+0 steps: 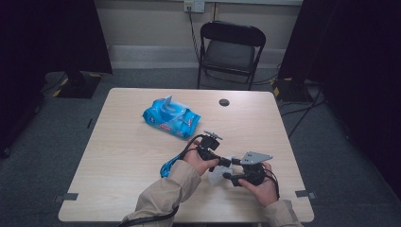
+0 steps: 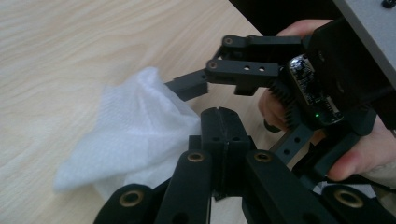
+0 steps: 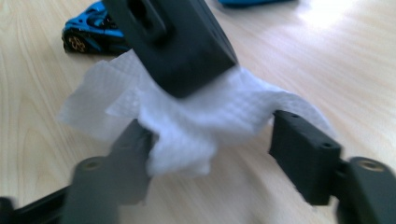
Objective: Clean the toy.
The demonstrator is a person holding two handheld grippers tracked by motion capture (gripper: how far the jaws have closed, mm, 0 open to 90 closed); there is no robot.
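The left gripper [image 2: 219, 135] pinches the wipe [image 2: 135, 135]; the right gripper [image 3: 210, 154] stands open, jaws straddling the wipe.

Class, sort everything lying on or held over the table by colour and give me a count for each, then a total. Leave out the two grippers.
Blue: 2, the wipes pack and the cable bundle
White: 1, the wipe
Black: 1, the small round disc
Total: 4
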